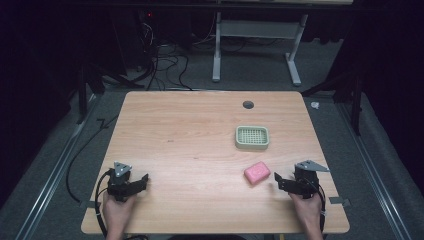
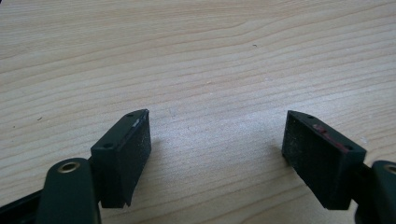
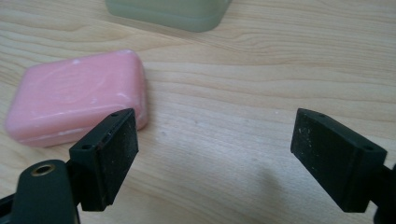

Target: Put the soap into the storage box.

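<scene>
pink soap [image 1: 257,172] lies loose on the table, near its right front, both grippers empty.

the soap sits just ahead of the right gripper [image 1: 281,181], jaws spread wide; green soap dish [image 1: 252,137] stands a little beyond it. likely we're before any pickup: the next move looks like swinging left to straddle the bar. left gripper [image 1: 142,180] rests spread over bare wood table [image 1: 190,130]. beyond: grey carpet, cables, a white desk frame [image 1: 255,30], dark room.
</scene>
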`<state>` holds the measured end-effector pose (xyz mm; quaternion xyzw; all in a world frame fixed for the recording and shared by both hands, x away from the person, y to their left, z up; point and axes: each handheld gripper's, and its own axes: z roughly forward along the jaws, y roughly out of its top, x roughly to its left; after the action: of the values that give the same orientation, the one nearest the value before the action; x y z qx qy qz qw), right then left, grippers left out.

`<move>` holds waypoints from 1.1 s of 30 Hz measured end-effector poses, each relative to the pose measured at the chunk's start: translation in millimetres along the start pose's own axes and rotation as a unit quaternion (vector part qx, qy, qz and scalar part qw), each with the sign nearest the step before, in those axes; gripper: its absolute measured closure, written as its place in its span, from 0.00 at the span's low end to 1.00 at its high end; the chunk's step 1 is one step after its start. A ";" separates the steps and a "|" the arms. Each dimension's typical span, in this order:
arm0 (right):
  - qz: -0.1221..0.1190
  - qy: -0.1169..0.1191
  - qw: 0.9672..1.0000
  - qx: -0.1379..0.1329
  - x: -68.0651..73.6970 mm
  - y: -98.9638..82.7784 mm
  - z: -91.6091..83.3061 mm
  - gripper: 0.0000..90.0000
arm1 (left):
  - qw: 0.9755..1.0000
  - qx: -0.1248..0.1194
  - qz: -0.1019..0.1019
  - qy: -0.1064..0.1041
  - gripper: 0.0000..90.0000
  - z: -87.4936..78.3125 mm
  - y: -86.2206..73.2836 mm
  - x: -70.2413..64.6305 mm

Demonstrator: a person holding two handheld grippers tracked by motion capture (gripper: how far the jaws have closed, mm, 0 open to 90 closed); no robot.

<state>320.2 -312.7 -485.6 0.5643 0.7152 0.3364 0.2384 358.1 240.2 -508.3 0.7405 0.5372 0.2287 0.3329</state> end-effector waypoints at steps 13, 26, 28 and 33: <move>-0.021 0.035 0.999 -0.013 23.7 4.1 -7.4 0.16 | 1.000 0.000 0.000 0.000 0.27 0.0 0.0 0.0; -0.041 0.053 0.998 -0.009 42.9 9.1 -0.1 0.15 | 1.000 0.000 0.000 0.000 0.27 0.0 0.0 0.0; -0.046 0.054 0.997 -0.008 45.7 10.3 1.0 0.15 | 1.000 0.000 0.000 0.000 0.27 0.0 0.0 0.0; -0.052 0.062 0.997 -0.007 53.1 13.7 5.6 0.14 | 1.000 0.000 0.000 0.000 0.27 0.0 0.0 0.0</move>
<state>319.9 -258.2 -476.9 0.5025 0.7546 0.3630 0.2152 358.1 240.2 -508.3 0.7405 0.5372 0.2286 0.3329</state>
